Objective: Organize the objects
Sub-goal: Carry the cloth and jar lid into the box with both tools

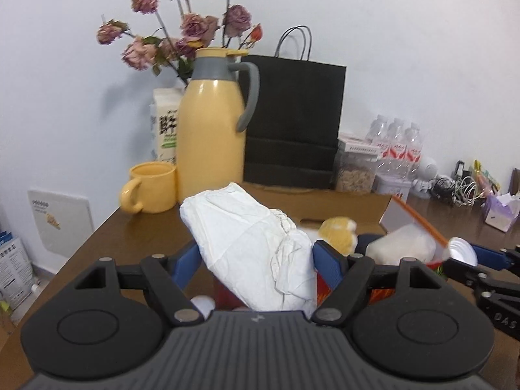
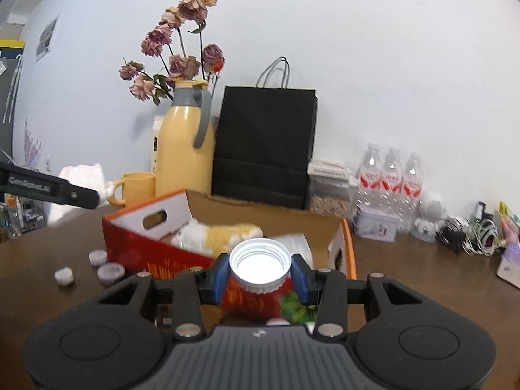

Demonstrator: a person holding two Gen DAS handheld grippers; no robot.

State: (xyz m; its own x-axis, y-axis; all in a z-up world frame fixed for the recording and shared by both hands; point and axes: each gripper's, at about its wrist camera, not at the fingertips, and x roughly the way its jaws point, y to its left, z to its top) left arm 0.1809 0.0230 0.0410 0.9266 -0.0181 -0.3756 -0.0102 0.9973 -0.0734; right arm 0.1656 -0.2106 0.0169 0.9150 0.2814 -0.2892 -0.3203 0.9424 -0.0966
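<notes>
A crumpled white tissue wad (image 1: 256, 247) is held between the blue pads of the left gripper (image 1: 256, 260), lifted above the near wall of the red-and-orange cardboard box (image 2: 156, 253) on the brown wooden table (image 2: 406, 276). The wad is judged to be feather-light, soft and easily crushed; a grip across its bulky middle is best, since loose edges would likely tear or slip. The jaws are spread fairly wide, filled by the paper. On the other side, a white ribbed plastic bottle cap (image 2: 260, 266) is pinched at its rim by the right gripper (image 2: 260, 274), open side toward the camera, just above the box's front edge. The cap is reckoned rigid, light and somewhat slippery, so opposite sides of the ribbed skirt suit it. Three small round caps (image 2: 97, 266) lie on the table beside the box.
</notes>
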